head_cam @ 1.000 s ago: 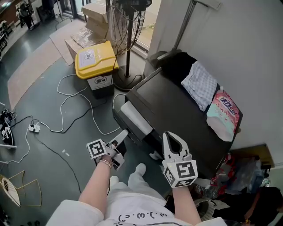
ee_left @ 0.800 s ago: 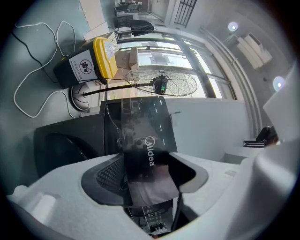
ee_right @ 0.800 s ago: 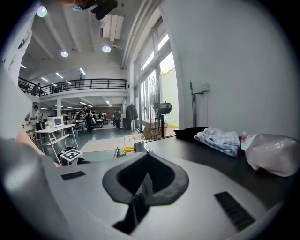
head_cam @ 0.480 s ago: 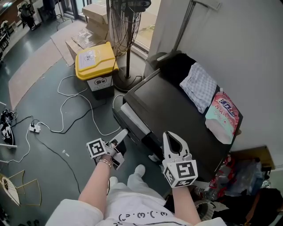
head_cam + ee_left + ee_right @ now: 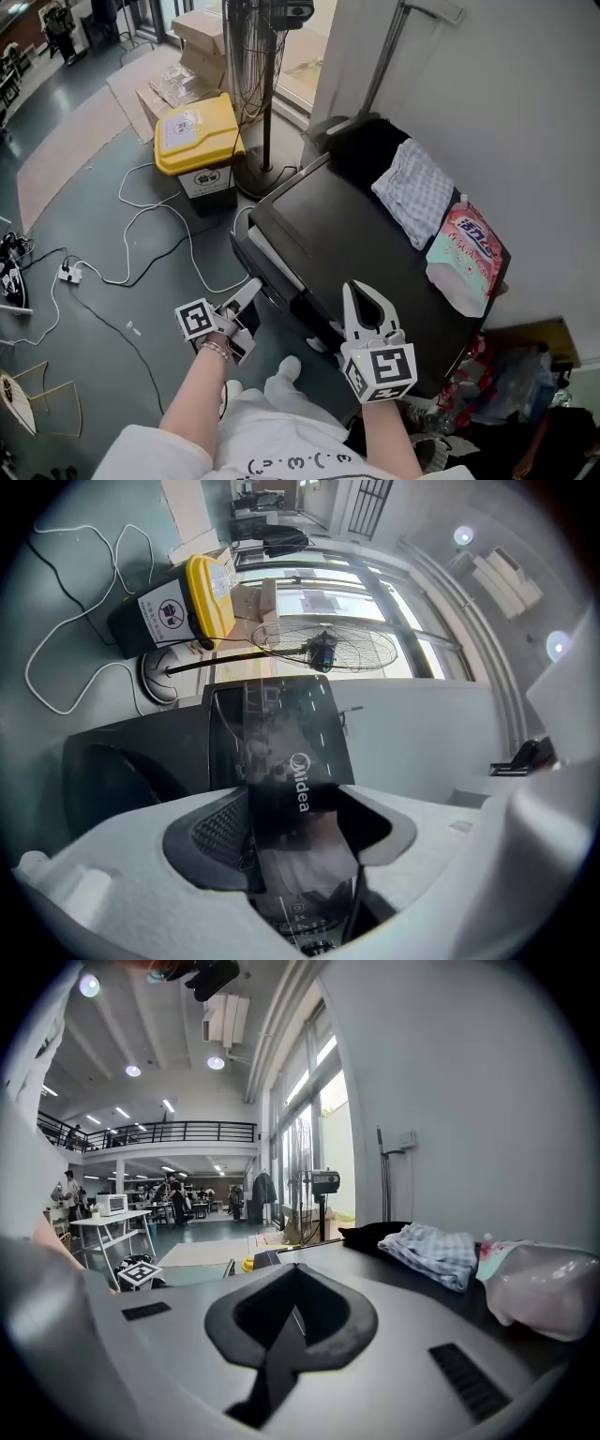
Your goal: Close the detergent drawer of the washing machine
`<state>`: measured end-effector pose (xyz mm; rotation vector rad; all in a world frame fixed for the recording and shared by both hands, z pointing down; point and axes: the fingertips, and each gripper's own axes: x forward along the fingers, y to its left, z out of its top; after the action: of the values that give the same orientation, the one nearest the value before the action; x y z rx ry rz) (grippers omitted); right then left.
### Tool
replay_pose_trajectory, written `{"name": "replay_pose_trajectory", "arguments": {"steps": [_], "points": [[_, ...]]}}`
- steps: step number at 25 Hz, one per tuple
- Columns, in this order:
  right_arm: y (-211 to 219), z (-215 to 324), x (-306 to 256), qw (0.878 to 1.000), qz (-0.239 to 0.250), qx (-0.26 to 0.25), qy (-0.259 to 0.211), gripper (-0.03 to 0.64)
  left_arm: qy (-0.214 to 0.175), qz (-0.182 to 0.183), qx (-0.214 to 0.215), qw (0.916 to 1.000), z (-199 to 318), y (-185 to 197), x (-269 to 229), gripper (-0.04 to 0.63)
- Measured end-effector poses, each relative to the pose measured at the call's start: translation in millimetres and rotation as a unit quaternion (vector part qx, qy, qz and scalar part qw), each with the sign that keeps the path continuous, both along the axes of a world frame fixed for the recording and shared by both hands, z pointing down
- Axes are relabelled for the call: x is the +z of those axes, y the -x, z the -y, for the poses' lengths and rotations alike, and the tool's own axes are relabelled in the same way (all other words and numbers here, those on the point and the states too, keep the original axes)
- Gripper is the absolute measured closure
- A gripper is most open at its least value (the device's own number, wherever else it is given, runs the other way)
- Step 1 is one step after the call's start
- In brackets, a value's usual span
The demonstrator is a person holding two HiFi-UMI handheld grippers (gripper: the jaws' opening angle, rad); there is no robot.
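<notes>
Because the drawer slides in from the front, the person stands facing the black washing machine, whose detergent drawer sits at the left end of its front, seemingly almost home. The left gripper meets that glossy panel with jaws spread, grasping nothing, probably so it can push. The right gripper, clenched and empty, hangs near the machine's front edge, out of the way.
</notes>
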<state>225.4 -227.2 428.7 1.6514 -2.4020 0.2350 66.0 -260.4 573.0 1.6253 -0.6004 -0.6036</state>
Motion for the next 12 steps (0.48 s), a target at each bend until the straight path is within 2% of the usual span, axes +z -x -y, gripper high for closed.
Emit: {"name": "replay_pose_trajectory", "arguments": {"steps": [8, 12], "points": [[-5.5, 1.4, -1.6, 1.0, 0.009, -0.002, -0.003, 0.618, 0.003, 0.002, -0.013, 0.9999, 0.0, 0.0, -1.4, 0.304], [-6.2, -1.3, 0.9, 1.0, 0.006, 0.005, 0.004, 0.618, 0.0, 0.008, 0.0, 1.0, 0.4, -4.2, -4.1, 0.304]]}}
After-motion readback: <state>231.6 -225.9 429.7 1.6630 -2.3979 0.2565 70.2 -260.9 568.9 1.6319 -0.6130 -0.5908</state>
